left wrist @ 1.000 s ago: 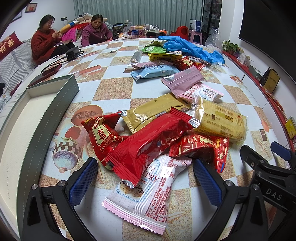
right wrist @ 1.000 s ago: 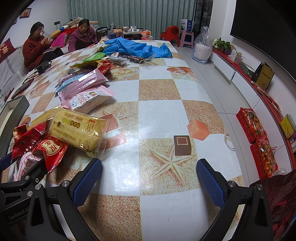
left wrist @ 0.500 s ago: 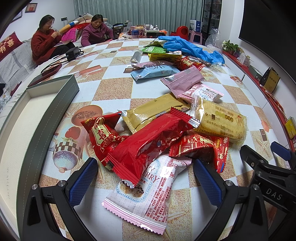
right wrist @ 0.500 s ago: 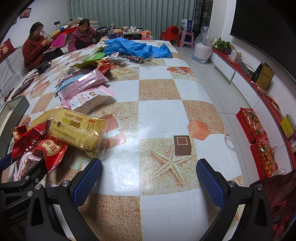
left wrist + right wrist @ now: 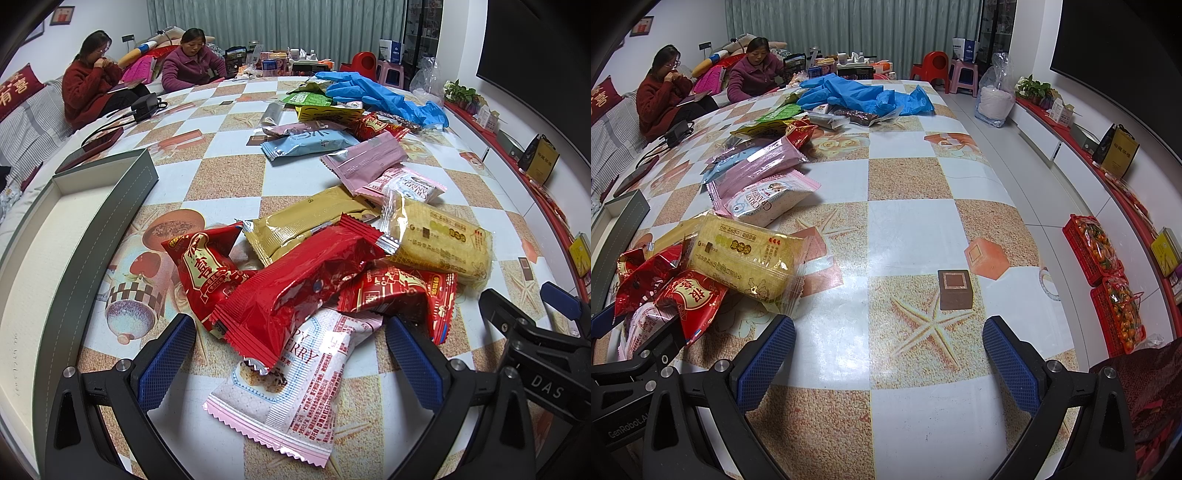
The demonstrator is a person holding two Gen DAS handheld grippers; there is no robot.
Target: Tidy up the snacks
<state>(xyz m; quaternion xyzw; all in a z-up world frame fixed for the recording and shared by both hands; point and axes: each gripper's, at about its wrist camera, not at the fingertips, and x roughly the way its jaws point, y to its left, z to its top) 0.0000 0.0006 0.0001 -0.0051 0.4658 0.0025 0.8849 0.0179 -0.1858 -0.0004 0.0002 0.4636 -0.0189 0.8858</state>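
Observation:
A heap of snack packets lies on the checked table. In the left wrist view my left gripper (image 5: 291, 354) is open, its fingers either side of a white-and-pink packet (image 5: 291, 384) and the end of a long red packet (image 5: 295, 284). Around them lie a red packet with gold print (image 5: 207, 269), a gold packet (image 5: 303, 221) and a yellow cake packet (image 5: 439, 240). An open grey box (image 5: 96, 221) stands at the left. My right gripper (image 5: 888, 362) is open and empty over bare table; the yellow packet (image 5: 746, 254) lies to its left.
More packets (image 5: 365, 158) and blue gloves (image 5: 380, 92) lie farther back on the table. Two people (image 5: 96, 88) sit at the far left. Red crates of oranges (image 5: 1108, 280) stand on the floor right of the table edge. A phone and cable (image 5: 144, 107) lie far left.

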